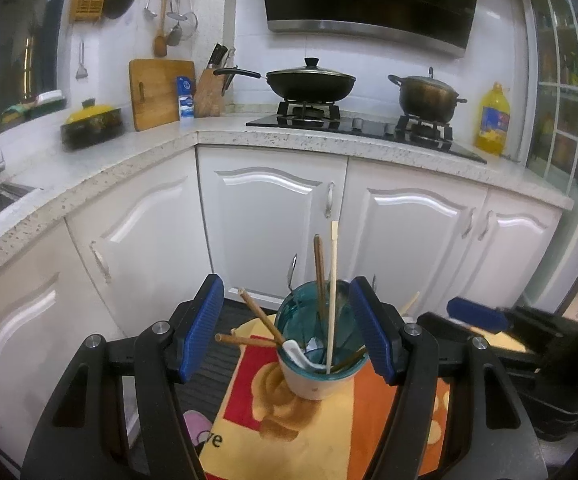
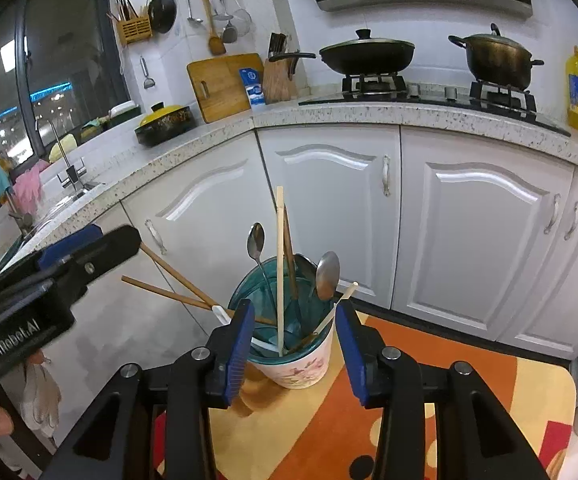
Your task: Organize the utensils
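On the tabletop point(image 2: 469, 412) in front of you, covered by an orange and yellow patterned cloth, stands a white cup point(image 2: 301, 364) with a teal liner, crowded with utensils. To the left, your left tongs point(image 1: 287, 330) are open, their blue pads either side of the cup without pressing it. Two brown chopsticks point(image 2: 169, 286) lean far out over the cup's left rim. A pale chopstick point(image 2: 279, 264) stands nearly upright in the middle, next to a darker stick. Two metal spoons point(image 2: 327, 276) rise bowl-up towards the right, and a white ceramic spoon point(image 1: 299, 354) rests against the near rim. On the right, your right tongs point(image 2: 295, 346) are also open, empty, straddling the cup.

The chopsticks look light, stiff and thin, and likely to swivel; pinch them mid-shaft. The metal spoons are probably slick; take them by the narrow neck. The ceramic spoon may chip. The cup looks top-heavy and could tip.
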